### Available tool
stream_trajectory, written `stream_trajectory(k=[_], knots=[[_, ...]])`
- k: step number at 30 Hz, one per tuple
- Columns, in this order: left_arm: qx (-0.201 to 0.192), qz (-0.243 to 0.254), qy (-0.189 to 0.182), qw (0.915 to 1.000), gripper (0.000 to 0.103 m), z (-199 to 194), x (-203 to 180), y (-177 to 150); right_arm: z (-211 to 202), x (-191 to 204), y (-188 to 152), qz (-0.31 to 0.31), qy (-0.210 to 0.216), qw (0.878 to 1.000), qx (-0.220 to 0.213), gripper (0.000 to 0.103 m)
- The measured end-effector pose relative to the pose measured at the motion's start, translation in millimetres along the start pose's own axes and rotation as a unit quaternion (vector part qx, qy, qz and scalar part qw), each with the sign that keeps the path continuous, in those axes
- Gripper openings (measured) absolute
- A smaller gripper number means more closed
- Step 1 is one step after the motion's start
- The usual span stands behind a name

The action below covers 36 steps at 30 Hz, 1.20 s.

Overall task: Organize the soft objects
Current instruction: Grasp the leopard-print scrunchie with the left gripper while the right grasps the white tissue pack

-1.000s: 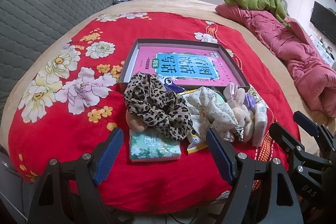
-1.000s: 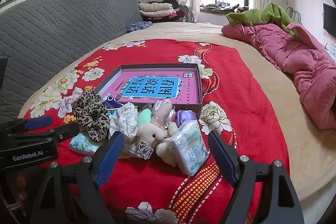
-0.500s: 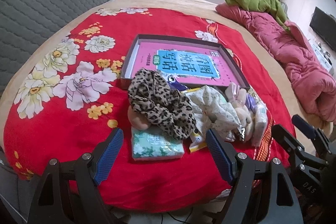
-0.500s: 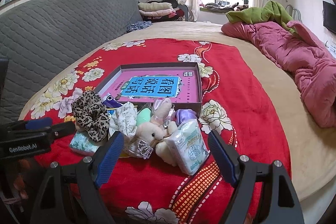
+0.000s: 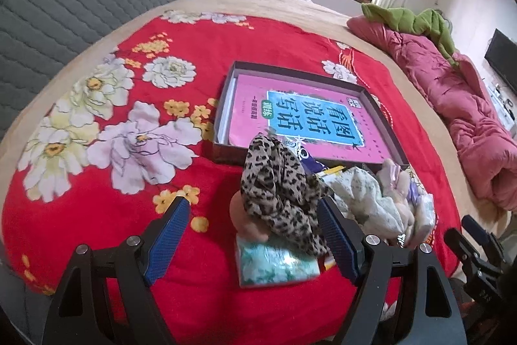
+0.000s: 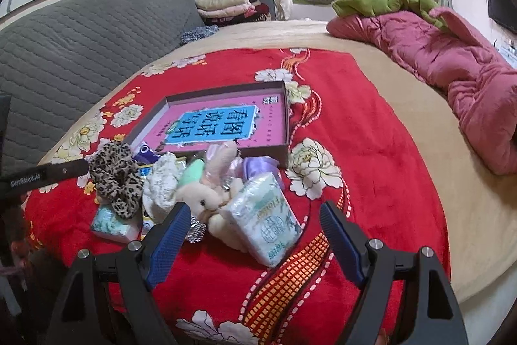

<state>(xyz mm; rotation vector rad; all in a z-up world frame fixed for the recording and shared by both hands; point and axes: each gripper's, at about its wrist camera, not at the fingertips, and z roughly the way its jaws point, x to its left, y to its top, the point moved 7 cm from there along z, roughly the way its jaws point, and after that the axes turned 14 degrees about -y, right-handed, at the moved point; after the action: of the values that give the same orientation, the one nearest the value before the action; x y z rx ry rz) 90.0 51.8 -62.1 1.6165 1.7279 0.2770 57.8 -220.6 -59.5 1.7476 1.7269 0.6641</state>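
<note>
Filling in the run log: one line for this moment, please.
phase: approach | left gripper: open, around leopard scrunchie | right gripper: open, near tissue pack | box: holds book only

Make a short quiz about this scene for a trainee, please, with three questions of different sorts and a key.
1. True or false: the left gripper is shut on the scrunchie.
2. Multiple choice: what lies inside the box? A) a plush rabbit B) a pink book C) a tissue pack
3. Fill in: in the right wrist view, the plush rabbit lies between the floral cloth and the ___.

Key:
1. False; both grippers are open, right gripper too.
2. B, the pink book.
3. The tissue pack.
</note>
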Motion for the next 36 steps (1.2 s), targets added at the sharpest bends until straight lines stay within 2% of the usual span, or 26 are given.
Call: stream_trajectory(k=[5, 11, 13, 17, 19, 21, 27, 32, 36], knots=[[0.024, -0.004, -0.017, 0.9996, 0.081, 22.8, 4.5, 7.1, 11.6, -1.4, -5.9, -0.005, -0.001, 1.0, 0.019, 0.081], [0.043, -0.009, -0.028, 0.9987, 0.067, 46.8, 9.0, 9.7, 25.7, -2.7, -13.4, -0.006, -0.002, 0.999, 0.045, 0.081], [0.049, -0.014, -0.03, 0.9982, 0.055, 52.9, 12.5, 10.4, 27.5, -4.3, -14.2, -0.006, -0.005, 0.999, 0.046, 0.081], [0.053, -0.031, -0.053, 0.9968, 0.036, 61.4, 16.1, 13.0, 31.6, -3.3, -12.4, -0.017, -0.015, 0.999, 0.041, 0.081], [0.053, -0.03, -0.063, 0.9961, 0.021, 64.7, 15.0, 15.2, 33.8, -2.6, -12.9, -0.024, -0.017, 0.999, 0.042, 0.081], [0.048, -0.034, -0.081, 0.995, 0.015, 66.0, 13.7, 18.9, 37.9, -1.7, -14.1, -0.031, -0.014, 0.998, 0.045, 0.081], [0.042, -0.055, -0.124, 0.9898, 0.01, 70.2, 11.1, 24.8, 54.1, -1.2, -14.7, -0.054, -0.019, 0.997, 0.047, 0.081], [0.048, -0.054, -0.131, 0.9888, 0.01, 75.1, 5.8, 19.9, 62.8, 8.9, -16.9, -0.085, 0.003, 0.996, 0.03, 0.081], [0.055, -0.053, -0.134, 0.9881, 0.01, 78.8, 2.1, 14.7, 69.3, 19.5, -22.2, -0.101, 0.036, 0.994, 0.032, 0.076]])
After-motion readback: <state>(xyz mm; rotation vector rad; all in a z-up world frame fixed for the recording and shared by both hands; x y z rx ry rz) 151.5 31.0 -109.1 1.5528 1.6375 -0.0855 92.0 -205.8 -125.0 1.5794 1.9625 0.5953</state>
